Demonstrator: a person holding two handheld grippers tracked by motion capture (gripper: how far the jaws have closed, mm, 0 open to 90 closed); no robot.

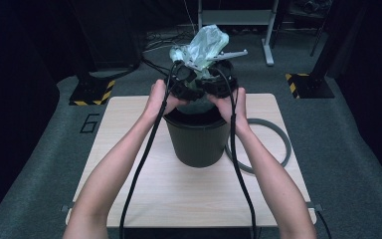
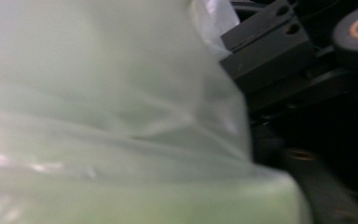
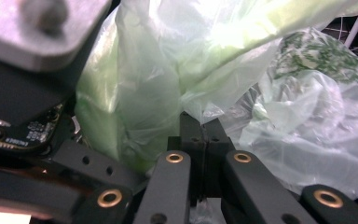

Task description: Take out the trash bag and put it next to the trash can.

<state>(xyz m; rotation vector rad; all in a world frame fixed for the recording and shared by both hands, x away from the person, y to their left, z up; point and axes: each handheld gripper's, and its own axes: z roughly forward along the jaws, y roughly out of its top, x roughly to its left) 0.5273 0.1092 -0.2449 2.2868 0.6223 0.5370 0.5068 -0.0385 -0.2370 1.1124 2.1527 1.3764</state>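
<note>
A "6" (image 1: 90, 122) is marked on the grey floor to the left of the table (image 1: 129, 164); no other writing can be read.

Both forearms reach forward from the bottom of the high view and meet above a dark bin (image 1: 197, 139) standing mid-table. The left hand (image 1: 158, 97) holds the left gripper (image 1: 183, 79) over the bin's mouth, against a pale green plastic bag (image 1: 204, 47) that bulges up out of the bin. In the left gripper view the bag (image 2: 112, 116) is pressed so close to the camera that its jaws are hidden; whether they grip the film I cannot tell.

The right hand (image 1: 231, 104) holds the right gripper (image 1: 219, 82) just beside the left one. In the right gripper view its jaws are closed together, pinching a fold of the bag (image 3: 205, 70); the right gripper (image 3: 204, 126) has crumpled film all around it.

A grey ring (image 1: 278, 142) lies flat on the table right of the bin, touching its base. Black cables trail back along both arms. Yellow-and-black striped stand feet sit on the floor beyond the table.
</note>
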